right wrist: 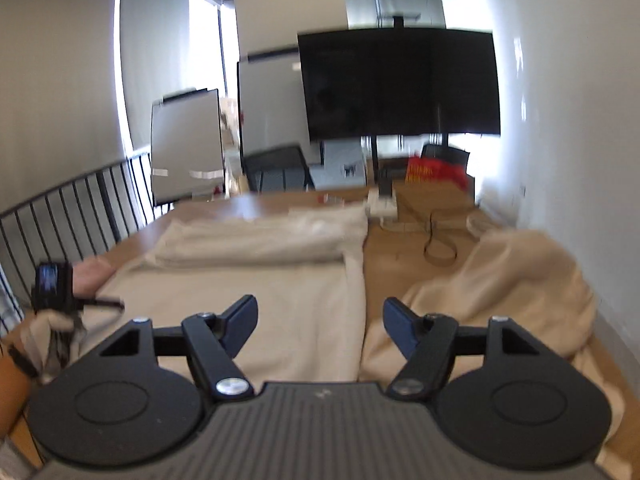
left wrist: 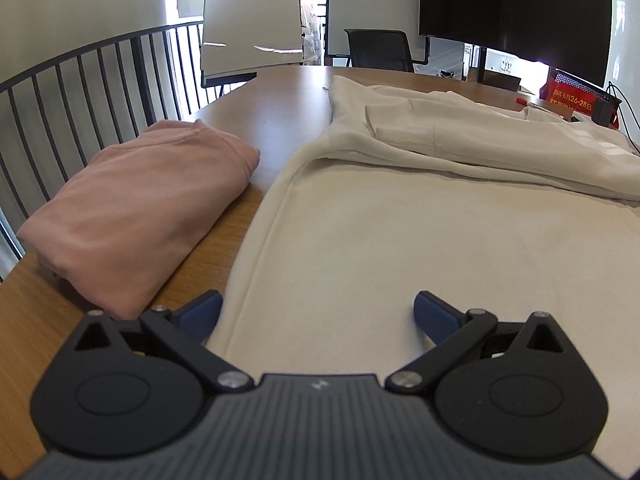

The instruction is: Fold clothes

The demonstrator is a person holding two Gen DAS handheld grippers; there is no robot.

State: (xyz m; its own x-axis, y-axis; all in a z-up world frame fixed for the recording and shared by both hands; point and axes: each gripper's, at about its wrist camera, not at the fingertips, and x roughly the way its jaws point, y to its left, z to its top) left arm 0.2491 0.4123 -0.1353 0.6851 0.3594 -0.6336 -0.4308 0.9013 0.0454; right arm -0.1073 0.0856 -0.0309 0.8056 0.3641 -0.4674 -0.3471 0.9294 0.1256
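The left gripper is hovering low over the near part of the cream sweatshirt, its blue-padded jaws standing wide apart with nothing pinched between them. The right gripper is likewise gaping wide and empty, poised above the right edge of that same garment. The cream sweatshirt is lying spread across the wooden table, its far end already folded back over itself into a thick band. Just beside it on the left, a pink garment is sitting folded into a neat block near the black railing. To the right, a crumpled beige garment is lying in a heap. Beyond the table, a dark screen and whiteboards are standing.
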